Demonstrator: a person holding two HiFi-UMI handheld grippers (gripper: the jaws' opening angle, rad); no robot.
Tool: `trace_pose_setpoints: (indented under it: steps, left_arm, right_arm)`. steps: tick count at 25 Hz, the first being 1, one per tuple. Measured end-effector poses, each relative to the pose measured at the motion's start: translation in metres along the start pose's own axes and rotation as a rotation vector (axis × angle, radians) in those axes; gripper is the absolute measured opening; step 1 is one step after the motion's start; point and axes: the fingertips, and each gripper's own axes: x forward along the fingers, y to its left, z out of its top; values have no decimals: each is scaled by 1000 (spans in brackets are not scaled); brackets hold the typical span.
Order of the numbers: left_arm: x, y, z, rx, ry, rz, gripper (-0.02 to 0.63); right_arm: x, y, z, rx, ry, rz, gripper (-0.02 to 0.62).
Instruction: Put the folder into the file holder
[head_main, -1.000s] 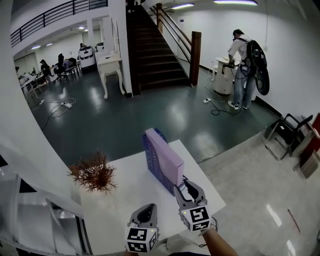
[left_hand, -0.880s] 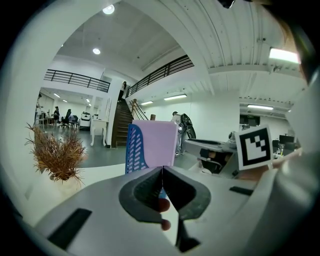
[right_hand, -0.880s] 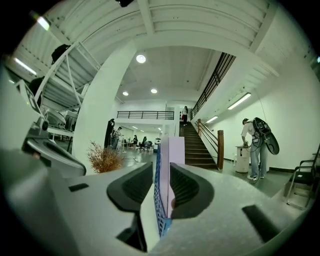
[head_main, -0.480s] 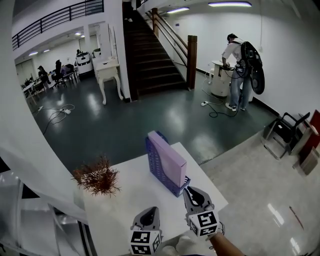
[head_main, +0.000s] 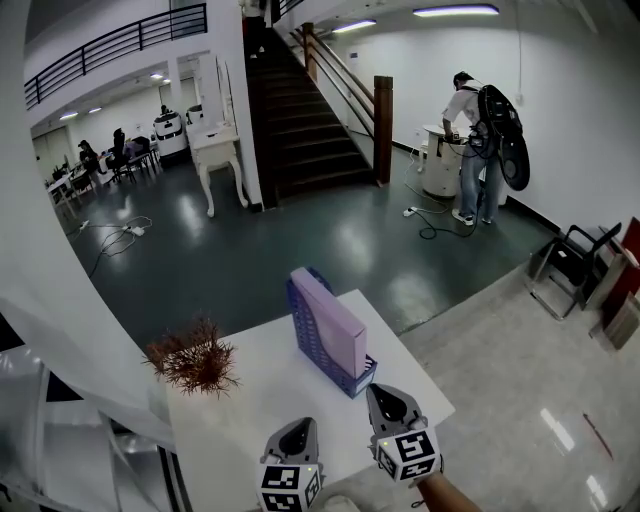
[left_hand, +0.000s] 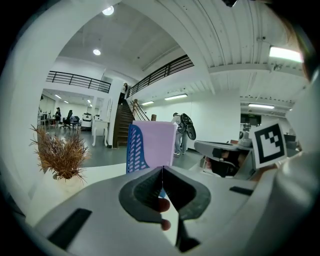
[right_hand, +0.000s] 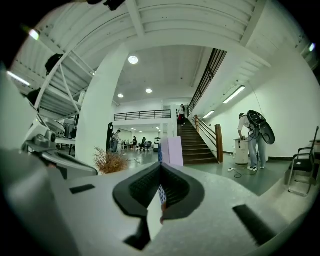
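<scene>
A lilac folder (head_main: 335, 318) stands upright inside the blue slotted file holder (head_main: 303, 315) at the far right of the white table (head_main: 255, 395). My right gripper (head_main: 384, 393) hovers just short of the holder's near end, shut and empty, apart from the folder. My left gripper (head_main: 298, 426) sits beside it on the left, near the table's front edge, also shut with nothing in it. In the left gripper view the folder (left_hand: 159, 144) and holder (left_hand: 134, 150) rise beyond the closed tips (left_hand: 162, 168). In the right gripper view the folder (right_hand: 174, 151) is small, past the closed tips (right_hand: 161, 164).
A dried brown plant (head_main: 192, 358) stands at the table's left. The table's right edge drops to a pale floor. Beyond are a staircase (head_main: 310, 110), a person with a backpack (head_main: 478, 140) at a white stand, and a metal chair (head_main: 572, 265).
My right gripper has let go of the folder's near end, drawn back toward me and shut its jaws. The folder stays standing in the holder. The left gripper barely moved.
</scene>
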Motion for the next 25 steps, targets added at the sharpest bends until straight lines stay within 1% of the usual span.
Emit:
trace_pose_setpoints:
  steps: [3, 5, 8, 13, 25]
  left_arm:
    - [0, -4, 3, -5, -15, 24, 6]
    - [2, -8, 3, -11, -22, 31, 6]
    - [9, -18, -4, 12, -21, 20, 5]
    - [11, -36, 1, 30, -26, 33, 6]
    - [-13, -82, 5, 60, -66, 66, 5]
  right_arm:
    - [-6, -3, 3, -15, -7, 18, 2]
    - [-10, -8, 5, 0, -16, 25, 2]
    - [-16, -15, 11, 11, -27, 28, 2]
    - [-28, -26, 16, 10, -41, 41, 2]
    - [-78, -45, 16, 29, -65, 53, 1]
